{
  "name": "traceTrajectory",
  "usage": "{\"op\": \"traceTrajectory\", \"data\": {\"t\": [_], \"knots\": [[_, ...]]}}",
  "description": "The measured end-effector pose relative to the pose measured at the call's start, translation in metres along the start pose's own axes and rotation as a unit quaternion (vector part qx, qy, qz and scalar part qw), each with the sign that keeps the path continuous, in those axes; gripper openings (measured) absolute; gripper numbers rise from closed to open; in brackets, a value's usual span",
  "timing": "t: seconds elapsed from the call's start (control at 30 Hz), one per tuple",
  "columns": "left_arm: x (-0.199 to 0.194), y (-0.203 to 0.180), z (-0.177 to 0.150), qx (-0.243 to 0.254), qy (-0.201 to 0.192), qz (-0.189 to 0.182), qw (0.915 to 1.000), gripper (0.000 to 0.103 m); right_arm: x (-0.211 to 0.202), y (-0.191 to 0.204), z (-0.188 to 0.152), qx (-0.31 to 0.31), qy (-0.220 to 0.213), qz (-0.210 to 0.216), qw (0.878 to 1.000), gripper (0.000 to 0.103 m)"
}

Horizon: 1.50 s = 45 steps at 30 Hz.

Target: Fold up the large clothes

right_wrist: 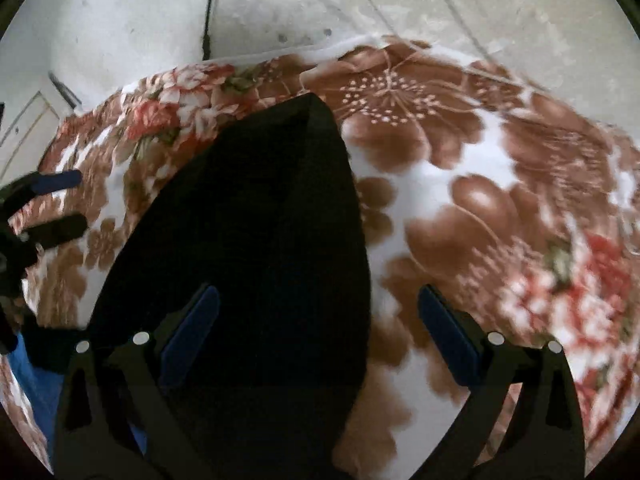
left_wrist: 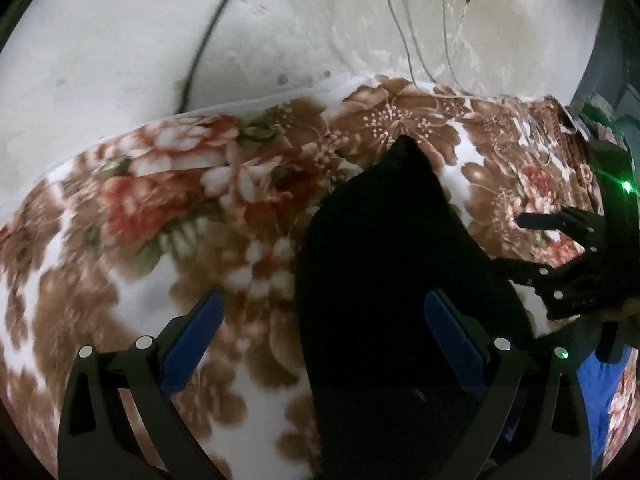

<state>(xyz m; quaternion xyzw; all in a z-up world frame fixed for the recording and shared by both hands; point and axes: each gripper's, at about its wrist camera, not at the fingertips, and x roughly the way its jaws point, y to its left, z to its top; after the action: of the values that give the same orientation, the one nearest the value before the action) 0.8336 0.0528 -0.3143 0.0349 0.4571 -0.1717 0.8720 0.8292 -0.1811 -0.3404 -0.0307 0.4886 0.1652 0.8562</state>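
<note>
Both claws are held apart, nothing gripped; the black garment [right_wrist: 248, 248], lying narrowed ahead of the right claw [right_wrist: 318, 332] and right of the left claw [left_wrist: 324, 336], is judged partly folded.

You've got a floral blanket [left_wrist: 168, 208] spread out, brown and red blooms on white. Behind the blanket there's a stained pale wall [left_wrist: 120, 40], with a black cable [left_wrist: 216, 20] and thin wires [left_wrist: 416, 56] hanging down to the blanket's far edge.

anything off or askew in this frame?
Nothing damaged or spilled. The black garment lies narrowed to a point on the brown-and-red floral blanket, not squared. Both the left gripper and right gripper are open, holding nothing. Both views are motion-blurred.
</note>
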Motion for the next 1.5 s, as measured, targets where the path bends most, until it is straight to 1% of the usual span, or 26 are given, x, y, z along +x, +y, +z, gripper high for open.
{"op": "traceTrajectory", "data": {"t": [0.07, 0.13, 0.2, 0.23, 0.3, 0.33, 0.37, 0.4, 0.43, 0.47, 0.5, 0.53, 0.57, 0.6, 0.7, 0.8, 0.83, 0.93, 1.03, 1.1, 1.17, 1.27, 1.3, 1.33, 1.4, 1.5], "knots": [[0.018, 0.005, 0.010, 0.008, 0.010, -0.011, 0.9999, 0.098, 0.017, -0.005, 0.012, 0.008, 0.003, 0.016, 1.000, 0.097], [0.033, 0.010, 0.017, 0.004, 0.022, -0.035, 0.9991, 0.098, 0.027, -0.009, 0.021, 0.019, 0.007, 0.029, 0.999, 0.095], [0.053, 0.019, 0.025, -0.012, 0.043, -0.069, 0.9966, 0.098, 0.041, -0.013, 0.029, 0.031, 0.026, 0.046, 0.998, 0.090], [0.061, 0.024, 0.027, -0.025, 0.048, -0.073, 0.9958, 0.098, 0.049, -0.015, 0.032, 0.034, 0.034, 0.053, 0.997, 0.084], [0.077, 0.031, 0.029, -0.046, 0.068, -0.092, 0.9923, 0.098, 0.060, -0.020, 0.034, 0.038, 0.049, 0.063, 0.996, 0.077], [0.086, 0.031, 0.029, -0.044, 0.078, -0.094, 0.9915, 0.098, 0.065, -0.022, 0.035, 0.047, 0.056, 0.079, 0.994, 0.070], [0.092, 0.029, 0.029, -0.041, 0.087, -0.099, 0.9904, 0.097, 0.067, -0.022, 0.035, 0.053, 0.061, 0.090, 0.993, 0.070], [0.100, 0.026, 0.029, -0.037, 0.100, -0.108, 0.9884, 0.090, 0.070, -0.021, 0.036, 0.053, 0.066, 0.090, 0.992, 0.068], [0.105, 0.023, 0.029, -0.035, 0.109, -0.116, 0.9866, 0.076, 0.073, -0.019, 0.037, 0.046, 0.071, 0.091, 0.992, 0.054], [0.109, 0.020, 0.029, -0.033, 0.119, -0.120, 0.9851, 0.064, 0.075, -0.017, 0.037, 0.040, 0.076, 0.094, 0.992, 0.041], [0.112, 0.017, 0.029, -0.032, 0.127, -0.125, 0.9835, 0.042, 0.075, -0.015, 0.037, 0.030, 0.078, 0.091, 0.992, 0.033], [0.111, 0.012, 0.030, -0.027, 0.129, -0.126, 0.9832, 0.036, 0.074, -0.014, 0.038, 0.024, 0.078, 0.089, 0.993, 0.014], [0.108, 0.006, 0.031, -0.018, 0.127, -0.123, 0.9842, 0.018, 0.071, -0.012, 0.039, 0.015, 0.077, 0.089, 0.993, 0.013], [0.102, 0.002, 0.034, -0.014, 0.126, -0.129, 0.9835, 0.015, 0.065, -0.009, 0.040, 0.002, 0.070, 0.078, 0.994, 0.013], [0.071, -0.007, 0.040, 0.000, 0.103, -0.139, 0.9850, 0.012, 0.029, 0.002, 0.043, -0.019, 0.036, 0.076, 0.996, 0.012], [0.025, -0.015, 0.042, 0.007, 0.069, -0.149, 0.9863, 0.012, -0.023, 0.013, 0.040, -0.029, 0.003, 0.102, 0.994, 0.011], [0.007, -0.021, 0.041, 0.010, 0.058, -0.158, 0.9856, 0.012, -0.044, 0.019, 0.036, -0.037, -0.008, 0.106, 0.994, 0.011], [-0.045, -0.042, 0.030, 0.031, 0.033, -0.164, 0.9854, 0.012, -0.094, 0.036, 0.018, -0.065, -0.031, 0.114, 0.991, 0.012], [-0.094, -0.059, 0.003, 0.048, 0.012, -0.167, 0.9847, 0.012, -0.130, 0.050, -0.012, -0.081, -0.044, 0.123, 0.988, 0.013], [-0.123, -0.069, -0.021, 0.041, 0.004, -0.179, 0.9830, 0.012, -0.151, 0.067, -0.037, -0.106, -0.052, 0.117, 0.986, 0.013], [-0.142, -0.079, -0.049, 0.033, 0.001, -0.182, 0.9827, 0.012, -0.166, 0.073, -0.062, -0.119, -0.054, 0.116, 0.985, 0.016], [-0.157, -0.091, -0.092, 0.019, 0.006, -0.182, 0.9831, 0.012, -0.181, 0.089, -0.113, -0.157, -0.054, 0.097, 0.981, 0.021], [-0.160, -0.094, -0.106, 0.016, 0.008, -0.181, 0.9834, 0.012, -0.183, 0.093, -0.130, -0.170, -0.049, 0.092, 0.980, 0.022], [-0.162, -0.099, -0.119, 0.015, 0.010, -0.178, 0.9839, 0.013, -0.183, 0.101, -0.154, -0.182, -0.036, 0.094, 0.978, 0.025], [-0.164, -0.109, -0.152, 0.014, 0.018, -0.169, 0.9854, 0.013, -0.186, 0.108, -0.186, -0.187, -0.024, 0.096, 0.977, 0.029], [-0.162, -0.124, -0.198, 0.016, 0.038, -0.156, 0.9869, 0.014, -0.184, 0.115, -0.232, -0.176, 0.004, 0.102, 0.979, 0.036]]}}
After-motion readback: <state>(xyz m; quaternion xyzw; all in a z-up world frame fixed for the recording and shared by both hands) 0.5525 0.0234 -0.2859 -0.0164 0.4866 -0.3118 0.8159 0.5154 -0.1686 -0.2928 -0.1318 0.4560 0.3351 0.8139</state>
